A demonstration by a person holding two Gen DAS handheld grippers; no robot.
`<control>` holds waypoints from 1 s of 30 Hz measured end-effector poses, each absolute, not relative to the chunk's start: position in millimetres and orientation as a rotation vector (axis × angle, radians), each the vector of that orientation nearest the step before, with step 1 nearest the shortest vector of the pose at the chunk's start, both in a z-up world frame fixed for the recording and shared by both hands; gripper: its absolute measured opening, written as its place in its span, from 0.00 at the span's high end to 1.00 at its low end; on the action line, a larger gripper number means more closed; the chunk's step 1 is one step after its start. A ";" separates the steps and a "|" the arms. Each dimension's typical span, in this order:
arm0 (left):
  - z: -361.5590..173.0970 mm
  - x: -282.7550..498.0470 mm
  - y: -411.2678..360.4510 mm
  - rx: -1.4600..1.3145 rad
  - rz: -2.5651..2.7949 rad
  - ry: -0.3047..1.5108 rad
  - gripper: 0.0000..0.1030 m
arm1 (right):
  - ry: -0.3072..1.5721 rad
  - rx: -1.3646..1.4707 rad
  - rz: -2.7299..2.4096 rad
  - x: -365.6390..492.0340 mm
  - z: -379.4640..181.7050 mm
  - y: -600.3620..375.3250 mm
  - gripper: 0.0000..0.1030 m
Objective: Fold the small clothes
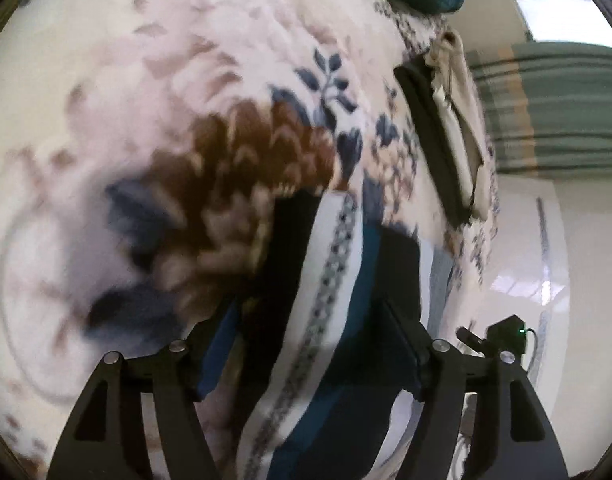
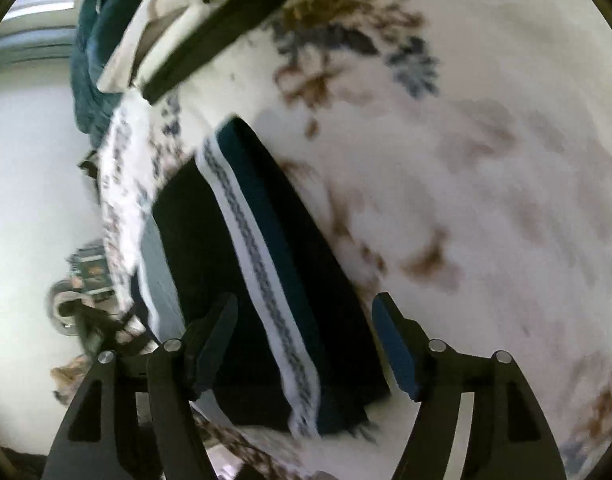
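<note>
Dark garment (image 2: 266,280): black and teal fabric with a white patterned stripe, lying folded near the left edge of the floral blanket (image 2: 485,200)
Left gripper (image 1: 309,344): jaws standing apart, hanging over the striped cloth, pads not pressing it
Right gripper (image 2: 306,340): jaws standing wide, straddling the garment, gripping nothing
Far side: a black and cream folded stack (image 1: 449,136) lying on the blanket

A fleecy, matt blanket (image 1: 154,92) with a flower print is seen under a folded garment (image 2: 274,264) of smooth dark cloth with a woven white band. Matt black plastic is shown on the right gripper (image 2: 306,340), with shiny metal pins. A glossy floor (image 1: 585,248) is seen.
</note>
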State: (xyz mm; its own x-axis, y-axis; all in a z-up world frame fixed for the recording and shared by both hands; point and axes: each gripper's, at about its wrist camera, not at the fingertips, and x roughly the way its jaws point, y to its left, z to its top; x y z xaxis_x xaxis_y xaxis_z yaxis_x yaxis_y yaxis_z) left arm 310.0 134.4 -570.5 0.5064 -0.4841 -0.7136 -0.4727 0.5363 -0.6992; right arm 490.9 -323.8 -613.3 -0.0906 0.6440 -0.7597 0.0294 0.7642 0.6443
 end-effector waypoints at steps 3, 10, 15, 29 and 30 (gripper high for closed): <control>-567.8 328.4 138.3 -1.074 0.012 0.993 0.44 | 1.543 0.634 0.628 522.6 -626.9 -305.9 0.29; -557.0 327.6 151.1 -1.148 0.048 0.916 0.91 | 1.516 0.442 0.763 556.8 -628.2 -235.3 0.86; -572.5 329.2 162.9 -1.167 0.047 0.958 0.93 | 1.448 0.349 0.717 572.2 -598.0 -221.3 0.88; -560.1 246.7 148.2 -1.113 0.086 1.082 0.40 | 1.579 0.521 0.254 450.0 -585.1 -356.6 0.35; -561.5 239.7 143.6 -1.119 0.090 1.092 0.40 | 1.610 0.592 0.253 439.9 -593.5 -359.9 0.35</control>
